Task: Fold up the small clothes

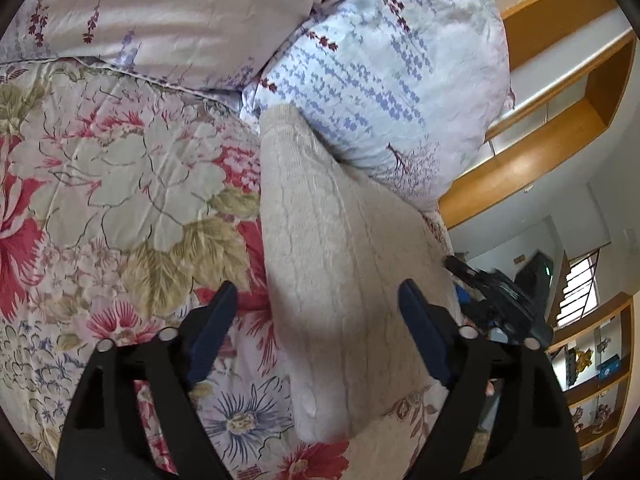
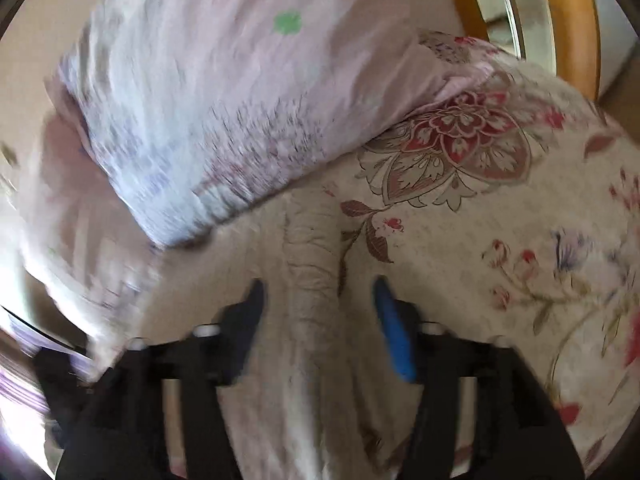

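Cream cable-knit sweater [image 1: 332, 264] lying on the floral bedspread [image 1: 112, 184], stretching from near the left tongs up to the blue-patterned pillow [image 1: 372, 80] and touching its lower edge. Narrow sleeve end pointing toward the pillow; wider body spreading toward the lower right of the left view.

Left tongs [image 1: 318, 300] standing wide open, gripping nothing. Blue-padded fingers [image 1: 218, 328] straddling the knit from above, one over bare bedspread, the other over the sweater's far side. Contact with the cloth: cannot tell.

Right tongs [image 2: 318, 300] also gaping wide, holding nothing. A bunched, ribbed strip of the same sweater [image 2: 312, 264] running up between the fingers [image 2: 394, 332] toward the pillow [image 2: 208, 112]. Right view heavily blurred, so fine detail unreadable.

Bedspread [image 2: 500, 208] showing red and beige flower print under and beside the garment. Pillow resting on the bedspread just beyond the sweater's tip in both views. Second pale pillow [image 1: 168, 16] lying beside the first at the top left. Wooden shelving [image 1: 560, 92] standing beyond the bed at the right, and a wooden frame [image 2: 576, 20] showing at the top right.
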Tool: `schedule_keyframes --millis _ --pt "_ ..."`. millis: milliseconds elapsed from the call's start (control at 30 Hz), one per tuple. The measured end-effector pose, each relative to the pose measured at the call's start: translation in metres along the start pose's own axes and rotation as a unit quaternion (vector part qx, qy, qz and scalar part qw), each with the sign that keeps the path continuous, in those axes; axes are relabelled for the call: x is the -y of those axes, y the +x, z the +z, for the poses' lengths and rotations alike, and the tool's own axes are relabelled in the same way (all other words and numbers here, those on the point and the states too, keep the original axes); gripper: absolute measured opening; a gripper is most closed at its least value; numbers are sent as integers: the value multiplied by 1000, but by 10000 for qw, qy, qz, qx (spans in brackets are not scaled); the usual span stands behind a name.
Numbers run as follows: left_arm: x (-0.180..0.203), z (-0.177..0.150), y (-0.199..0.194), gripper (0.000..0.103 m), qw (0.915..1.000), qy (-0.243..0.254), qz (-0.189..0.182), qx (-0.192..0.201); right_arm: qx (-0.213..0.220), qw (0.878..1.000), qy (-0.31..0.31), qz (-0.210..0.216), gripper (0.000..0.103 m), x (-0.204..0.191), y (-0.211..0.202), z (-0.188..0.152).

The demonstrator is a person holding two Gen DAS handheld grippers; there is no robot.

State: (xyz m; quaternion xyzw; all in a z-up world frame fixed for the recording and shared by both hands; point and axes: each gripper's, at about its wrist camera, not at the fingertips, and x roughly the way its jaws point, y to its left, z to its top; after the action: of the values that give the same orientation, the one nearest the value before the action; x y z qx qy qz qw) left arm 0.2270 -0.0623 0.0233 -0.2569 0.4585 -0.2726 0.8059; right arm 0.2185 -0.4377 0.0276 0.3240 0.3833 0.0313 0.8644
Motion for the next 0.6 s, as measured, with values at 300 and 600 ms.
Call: schedule_keyframes --millis 300,600 --pt "-13 13 28 85 9984 -429 -102 -347 -674 9960 433 400 62 16 20 -9" --pt "-14 22 43 84 9977 -473 -313 -368 -888 9916 348 879 62 17 31 -7"
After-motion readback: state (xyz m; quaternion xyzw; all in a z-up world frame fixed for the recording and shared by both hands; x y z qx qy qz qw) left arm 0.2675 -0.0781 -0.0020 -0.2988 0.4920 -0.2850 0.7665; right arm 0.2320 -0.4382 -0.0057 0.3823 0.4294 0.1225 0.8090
